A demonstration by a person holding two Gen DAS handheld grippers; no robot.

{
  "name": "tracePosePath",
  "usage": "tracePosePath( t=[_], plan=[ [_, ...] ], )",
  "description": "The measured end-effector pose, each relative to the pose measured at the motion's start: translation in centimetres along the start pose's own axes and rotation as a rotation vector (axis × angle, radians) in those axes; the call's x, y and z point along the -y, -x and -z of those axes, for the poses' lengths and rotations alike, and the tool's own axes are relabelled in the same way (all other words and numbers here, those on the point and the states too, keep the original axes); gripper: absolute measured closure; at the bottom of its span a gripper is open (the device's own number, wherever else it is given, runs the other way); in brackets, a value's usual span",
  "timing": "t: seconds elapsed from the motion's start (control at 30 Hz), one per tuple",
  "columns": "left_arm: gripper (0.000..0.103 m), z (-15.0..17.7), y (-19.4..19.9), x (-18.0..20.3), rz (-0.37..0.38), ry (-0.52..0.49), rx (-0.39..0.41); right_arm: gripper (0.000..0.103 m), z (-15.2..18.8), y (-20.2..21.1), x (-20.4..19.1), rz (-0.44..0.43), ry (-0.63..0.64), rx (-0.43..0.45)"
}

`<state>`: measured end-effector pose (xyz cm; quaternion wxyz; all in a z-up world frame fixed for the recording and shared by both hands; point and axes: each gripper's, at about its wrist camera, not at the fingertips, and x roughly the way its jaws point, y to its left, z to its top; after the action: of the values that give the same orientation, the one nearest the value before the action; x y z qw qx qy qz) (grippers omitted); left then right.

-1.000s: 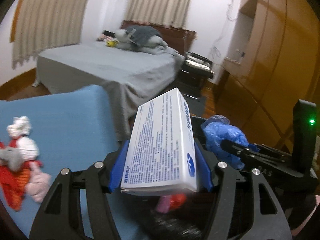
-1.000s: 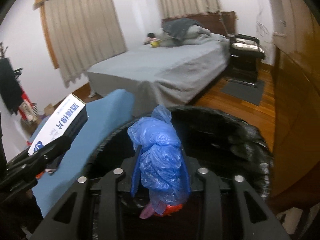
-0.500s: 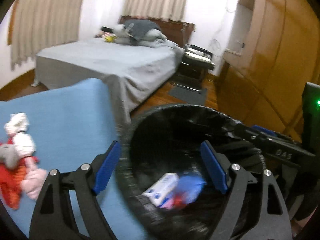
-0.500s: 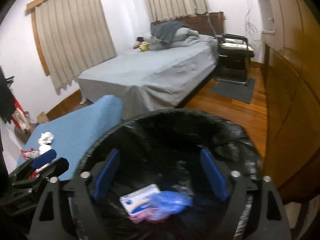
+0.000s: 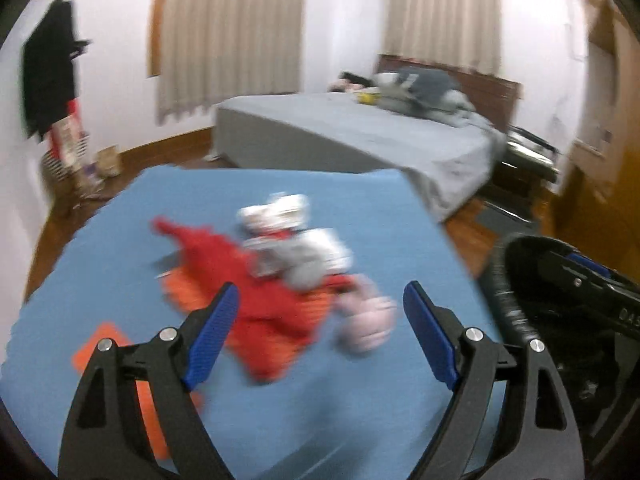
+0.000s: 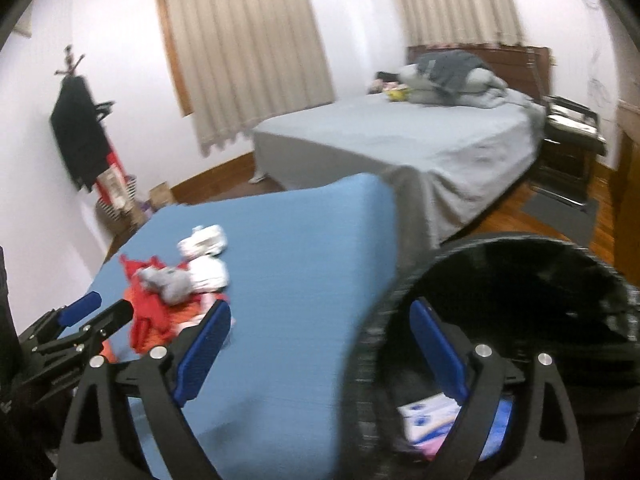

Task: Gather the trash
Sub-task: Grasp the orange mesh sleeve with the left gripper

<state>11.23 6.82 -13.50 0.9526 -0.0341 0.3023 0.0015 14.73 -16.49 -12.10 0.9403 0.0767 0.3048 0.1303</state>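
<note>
My left gripper [image 5: 320, 308] is open and empty above the blue table [image 5: 100, 240], facing a blurred pile of red, white, grey and pink items [image 5: 280, 272]. My right gripper [image 6: 320, 328] is open and empty, straddling the rim of the black-lined trash bin [image 6: 520, 264]. In the bin lie a white box [image 6: 428, 412] and a blue bag [image 6: 502, 416]. The pile [image 6: 172, 292] also shows in the right wrist view, with the left gripper [image 6: 76, 320] beside it. The bin rim [image 5: 508, 304] shows at the right in the left wrist view.
An orange flat piece [image 5: 108, 344] lies on the table near my left fingers. A grey bed [image 6: 400, 144] stands behind the table. A wooden wardrobe [image 5: 600, 160] is at the right, and a coat rack [image 6: 80, 140] stands at the left wall.
Both grippers opened and dropped the white box and the blue bag into the bin. Both have since swung left toward the table and the pile.
</note>
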Motion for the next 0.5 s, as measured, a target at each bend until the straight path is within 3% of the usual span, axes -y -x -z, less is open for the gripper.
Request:
tracePosePath(
  t=[0.3, 0.5],
  plan=[
    [0.021, 2.2, 0.5, -8.6, -0.198, 0.101, -0.062, 0.014, 1.8, -4.4, -6.1, -0.044, 0.105, -0.062],
    [0.021, 3.5, 0.0, -12.0, -0.238, 0.176, -0.114, 0.014, 2.5, -6.3, -7.1, -0.023, 0.129, -0.089]
  ],
)
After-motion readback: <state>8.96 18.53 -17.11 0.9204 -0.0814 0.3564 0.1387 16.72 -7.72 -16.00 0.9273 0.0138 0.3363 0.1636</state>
